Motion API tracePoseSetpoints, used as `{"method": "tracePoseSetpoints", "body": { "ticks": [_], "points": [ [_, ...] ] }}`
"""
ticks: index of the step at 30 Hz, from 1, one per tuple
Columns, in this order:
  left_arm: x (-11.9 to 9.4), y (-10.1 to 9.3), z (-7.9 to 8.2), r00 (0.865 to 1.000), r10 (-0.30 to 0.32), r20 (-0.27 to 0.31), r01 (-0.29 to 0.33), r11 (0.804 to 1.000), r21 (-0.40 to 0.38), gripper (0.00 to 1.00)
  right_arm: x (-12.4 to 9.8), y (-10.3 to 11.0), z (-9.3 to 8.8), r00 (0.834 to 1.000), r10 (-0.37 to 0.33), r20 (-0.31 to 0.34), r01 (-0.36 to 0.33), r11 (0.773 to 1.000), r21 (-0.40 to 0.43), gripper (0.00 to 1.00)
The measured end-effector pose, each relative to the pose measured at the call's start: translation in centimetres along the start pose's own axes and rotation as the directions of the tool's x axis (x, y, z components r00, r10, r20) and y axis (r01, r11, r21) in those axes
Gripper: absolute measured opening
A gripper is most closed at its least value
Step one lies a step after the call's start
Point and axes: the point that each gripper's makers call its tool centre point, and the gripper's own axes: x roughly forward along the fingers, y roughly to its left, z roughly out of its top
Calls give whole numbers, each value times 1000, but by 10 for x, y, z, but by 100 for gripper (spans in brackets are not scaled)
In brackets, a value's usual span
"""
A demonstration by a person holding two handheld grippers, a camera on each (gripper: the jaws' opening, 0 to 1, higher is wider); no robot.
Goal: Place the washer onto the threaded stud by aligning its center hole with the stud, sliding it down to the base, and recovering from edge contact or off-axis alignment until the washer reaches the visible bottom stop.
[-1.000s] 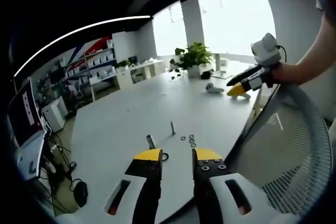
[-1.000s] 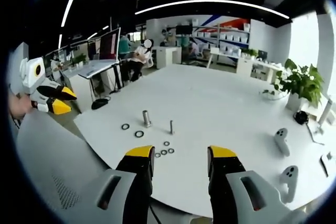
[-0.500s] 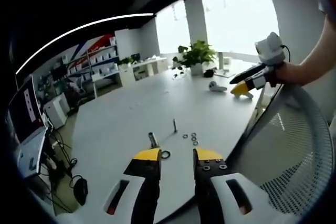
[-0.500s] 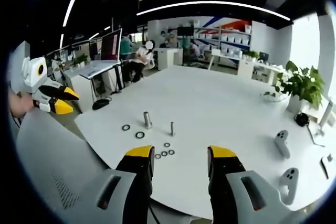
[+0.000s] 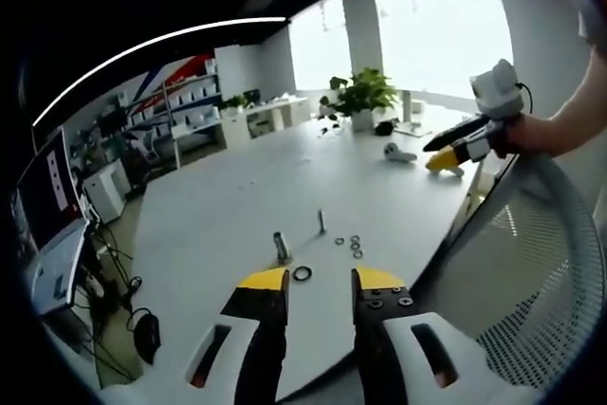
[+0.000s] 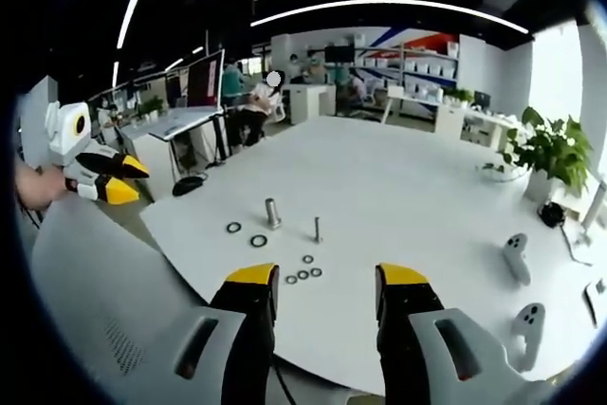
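A thin threaded stud [image 6: 317, 230] [image 5: 321, 222] stands upright on the white table [image 6: 398, 196]. A thicker metal stud [image 6: 273, 212] [image 5: 281, 247] stands to its left. Three small washers [image 6: 303, 273] [image 5: 353, 245] lie close to the thin stud, and dark larger washers [image 6: 258, 241] [image 5: 302, 274] lie by the thick one. My right gripper [image 6: 318, 289] is open and empty above the table's near edge. My left gripper [image 5: 318, 285] is open and empty too, near the dark washer. Each gripper shows in the other's view, the left one [image 6: 100, 177] held by a hand, the right one [image 5: 465, 144] likewise.
A mesh chair back [image 5: 531, 272] [image 6: 104, 301] fills the space between the grippers. Two white controllers [image 6: 518, 258] lie on the table's right side. A potted plant [image 6: 548, 151] stands at the far end. Desks, shelves and seated people are beyond.
Both views have shifted slightly, so the studs and washers sit a little lower and nearer in the left gripper view. Nothing on the table has moved. Both grippers stay open.
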Motion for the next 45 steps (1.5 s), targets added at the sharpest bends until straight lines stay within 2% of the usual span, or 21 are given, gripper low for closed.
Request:
{"method": "tracePoseSetpoints", "body": {
  "ticks": [3,7,11,22,23,24,26,29,31,33,35,36,39,42,45],
  "points": [
    [-1,0,1,1000,3,6,-3,1000,11,23,0,3,-1,1000,11,-1,-11,1000,-1,43],
    [0,4,-1,1000,23,-9,-23,1000,4,23,-1,1,0,1000,19,16,-20,998,51,43],
    [-1,9,-1,999,50,-11,-50,999,2,23,0,12,3,998,63,24,-63,998,8,43],
    [4,13,-21,991,64,-121,-67,998,-22,26,2,17,1,995,100,18,-100,995,10,43],
    [3,13,-19,991,68,-115,-71,997,-20,25,2,17,1,995,102,19,-103,995,10,43],
    [2,15,-9,995,77,-63,-78,997,-17,25,2,18,0,994,109,17,-109,994,12,43],
    [-1,18,-7,994,91,-53,-93,995,-31,24,3,20,-1,993,120,9,-120,993,12,44],
    [3,20,-18,989,92,-117,-99,994,-51,26,3,21,-3,992,122,5,-122,992,10,45],
    [5,19,-20,989,80,-123,-88,994,-61,27,3,20,0,993,117,16,-117,993,10,45],
    [6,22,-24,985,92,-146,-104,992,-74,31,2,19,1,993,117,20,-117,993,16,45],
    [8,20,-22,988,65,-141,-85,987,-139,37,2,20,0,993,116,19,-116,993,13,45],
    [9,22,-26,985,60,-164,-87,983,-161,37,2,20,-1,993,116,15,-117,993,11,45],
    [10,33,-33,976,76,-206,-109,982,-156,38,3,18,-1,994,112,10,-113,994,16,45],
    [14,40,-39,965,69,-254,-121,973,-196,39,3,18,-2,994,107,10,-107,994,17,45],
    [21,49,-40,956,74,-283,-125,978,-168,38,2,16,-2,995,101,9,-101,995,19,45]
  ]
}}
